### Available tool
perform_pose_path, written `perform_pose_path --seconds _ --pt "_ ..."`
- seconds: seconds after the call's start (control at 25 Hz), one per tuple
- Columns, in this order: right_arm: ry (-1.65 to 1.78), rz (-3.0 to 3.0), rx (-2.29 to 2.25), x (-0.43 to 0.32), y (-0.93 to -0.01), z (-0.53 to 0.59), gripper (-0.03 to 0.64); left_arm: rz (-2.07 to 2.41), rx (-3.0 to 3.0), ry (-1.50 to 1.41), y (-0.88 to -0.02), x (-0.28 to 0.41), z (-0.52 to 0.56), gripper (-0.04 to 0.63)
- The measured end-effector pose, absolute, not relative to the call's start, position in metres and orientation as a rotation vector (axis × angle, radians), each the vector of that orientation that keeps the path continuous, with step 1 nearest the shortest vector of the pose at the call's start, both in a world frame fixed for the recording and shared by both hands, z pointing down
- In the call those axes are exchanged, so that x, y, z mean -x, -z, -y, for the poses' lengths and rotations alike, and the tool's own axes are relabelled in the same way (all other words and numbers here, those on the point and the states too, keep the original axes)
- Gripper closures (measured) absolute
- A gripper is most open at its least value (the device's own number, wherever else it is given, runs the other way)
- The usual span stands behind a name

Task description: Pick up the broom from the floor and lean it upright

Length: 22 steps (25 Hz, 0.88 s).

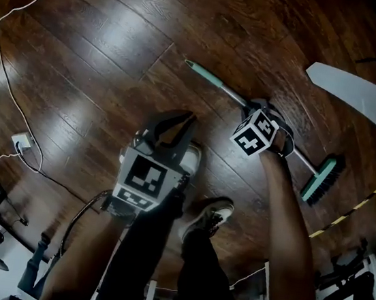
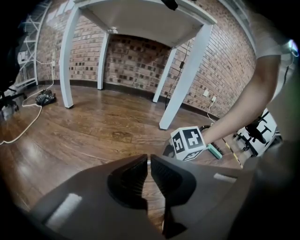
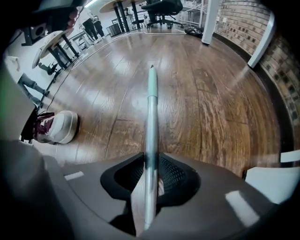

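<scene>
The broom lies flat on the wooden floor, its thin metal handle ending in a green grip and its green brush head at the right. My right gripper points straight down over the middle of the handle, mostly hidden under its marker cube. In the right gripper view the handle runs between the jaws of the right gripper, which stand open close on either side of it. My left gripper hangs above the floor, left of the broom. Its jaws are shut on nothing.
A white table stands by the brick wall, and its edge lies just beyond the brush head. The person's shoes are near the handle. A white cable and a floor socket lie at the left.
</scene>
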State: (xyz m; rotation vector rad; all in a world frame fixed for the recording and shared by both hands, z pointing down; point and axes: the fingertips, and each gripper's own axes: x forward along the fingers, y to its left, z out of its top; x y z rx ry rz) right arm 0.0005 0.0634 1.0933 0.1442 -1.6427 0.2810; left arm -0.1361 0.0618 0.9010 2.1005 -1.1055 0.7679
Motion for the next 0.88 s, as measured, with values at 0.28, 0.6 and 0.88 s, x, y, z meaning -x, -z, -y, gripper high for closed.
perform_pose_path --seconds 0.28,0.6,0.88 --pt "-0.252 1.669 -0.140 0.000 -1.097 -0.065 0.500 1.104 -2.092 -0.796 -0.906 0.125 -0.062 0.594" --pt "-0.254 1.661 -0.148 0.000 -1.090 -0.074 0.532 1.112 -2.101 -0.806 -0.897 0.125 -0.064 0.594" --pt "-0.245 1.736 -0.300 -0.009 -1.029 -0.040 0.532 1.157 -2.117 -0.774 -0.859 0.126 -0.052 0.594"
